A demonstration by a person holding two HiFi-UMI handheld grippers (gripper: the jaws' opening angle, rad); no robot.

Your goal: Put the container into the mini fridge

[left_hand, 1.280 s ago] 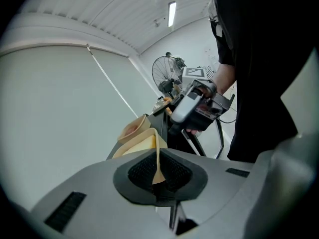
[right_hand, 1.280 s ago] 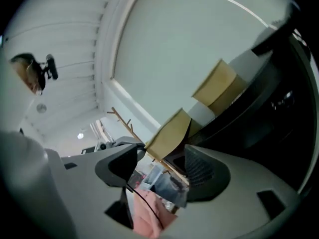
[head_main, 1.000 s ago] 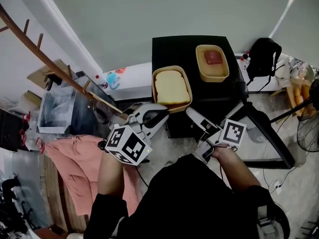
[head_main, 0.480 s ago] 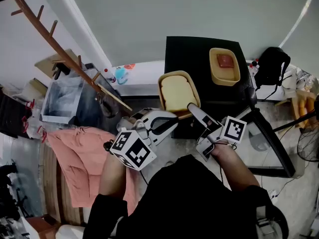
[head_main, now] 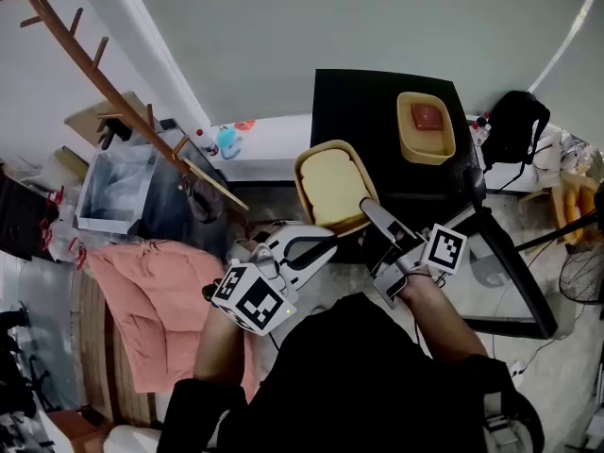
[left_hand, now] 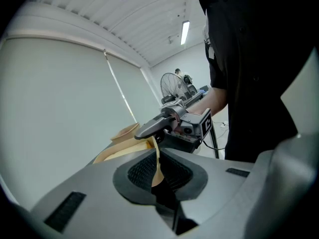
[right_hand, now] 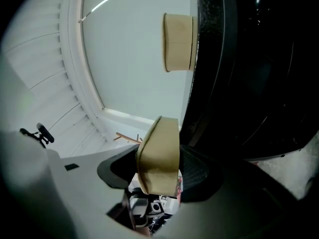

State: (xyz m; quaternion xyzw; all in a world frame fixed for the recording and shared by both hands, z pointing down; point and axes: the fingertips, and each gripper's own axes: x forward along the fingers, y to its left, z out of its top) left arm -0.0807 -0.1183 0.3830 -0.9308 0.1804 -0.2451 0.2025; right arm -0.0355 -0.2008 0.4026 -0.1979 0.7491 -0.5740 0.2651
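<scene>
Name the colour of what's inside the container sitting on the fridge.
Red contents, tan container; clearest in head view.

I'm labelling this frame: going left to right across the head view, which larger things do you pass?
Salmon-pink cloth on the floor → tan rectangular plastic container with pale contents → second tan plastic container with red contents → black backpack.
</scene>
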